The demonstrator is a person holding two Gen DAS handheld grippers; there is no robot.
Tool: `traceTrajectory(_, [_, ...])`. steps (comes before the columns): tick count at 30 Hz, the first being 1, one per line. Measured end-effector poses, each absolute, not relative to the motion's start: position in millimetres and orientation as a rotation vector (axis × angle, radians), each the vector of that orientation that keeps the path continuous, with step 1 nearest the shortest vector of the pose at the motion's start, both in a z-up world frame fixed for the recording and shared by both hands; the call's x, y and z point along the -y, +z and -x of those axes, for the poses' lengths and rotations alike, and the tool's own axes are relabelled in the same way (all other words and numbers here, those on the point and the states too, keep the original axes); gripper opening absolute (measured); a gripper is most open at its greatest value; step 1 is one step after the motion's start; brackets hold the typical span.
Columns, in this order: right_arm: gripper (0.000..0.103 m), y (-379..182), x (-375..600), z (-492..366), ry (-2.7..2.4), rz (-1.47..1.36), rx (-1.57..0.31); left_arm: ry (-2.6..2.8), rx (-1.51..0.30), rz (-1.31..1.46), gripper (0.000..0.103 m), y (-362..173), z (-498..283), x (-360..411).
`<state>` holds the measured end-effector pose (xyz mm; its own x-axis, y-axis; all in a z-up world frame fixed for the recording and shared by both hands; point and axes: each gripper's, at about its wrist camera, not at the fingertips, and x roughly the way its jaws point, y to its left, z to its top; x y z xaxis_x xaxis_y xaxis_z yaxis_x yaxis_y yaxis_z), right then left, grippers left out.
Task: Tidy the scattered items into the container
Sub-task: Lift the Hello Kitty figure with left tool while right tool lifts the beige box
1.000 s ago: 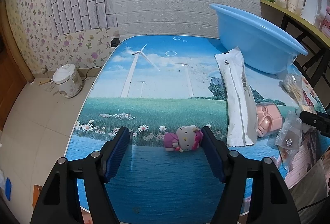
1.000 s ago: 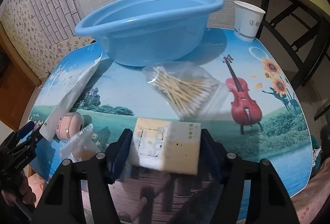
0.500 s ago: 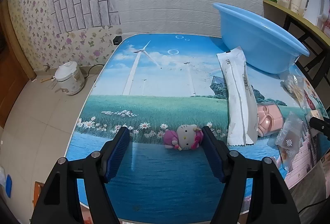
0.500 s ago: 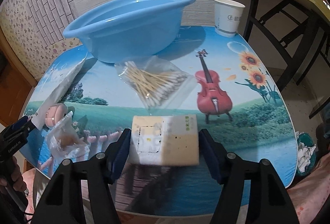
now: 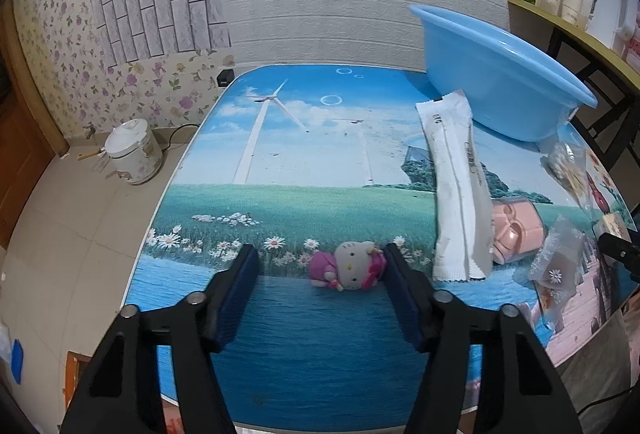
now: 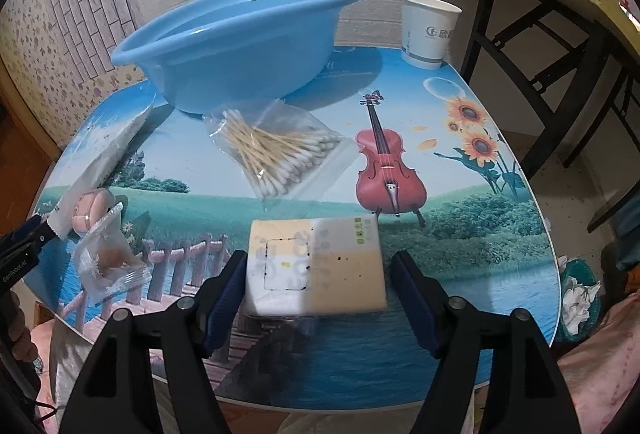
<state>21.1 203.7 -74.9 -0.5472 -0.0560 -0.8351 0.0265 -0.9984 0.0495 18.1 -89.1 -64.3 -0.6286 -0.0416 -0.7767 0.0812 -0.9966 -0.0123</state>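
The right gripper, jaws spread, now frames the tissue pack more squarely; basin at 11 o'clock. The left gripper, likewise spread, stays around the kitty doll on the worktop.

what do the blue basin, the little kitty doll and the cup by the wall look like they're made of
Blue basin: glossy moulded plastic, judging by its sheen and rolled rim.
Kitty doll: soft plush fabric; fuzzy, matte surface.
Cup: probably paper; thin white wall with printed logo and rolled lip.
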Motion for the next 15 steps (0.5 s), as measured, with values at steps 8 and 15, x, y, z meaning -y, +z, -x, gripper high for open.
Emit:
traceTrajectory(8, [0.084,-78.6,-195.9,-19.6,-2.74,-1.449,-0.002,-2.784,-0.061,-1.329,0.039,-64.2,-18.4,81.7])
traceTrajectory(15, [0.084,-78.3,-198.9,-19.7,-2.741,-1.442,0.023,-2.791,-0.051,-1.329,0.033,-64.1,-17.8,73.1])
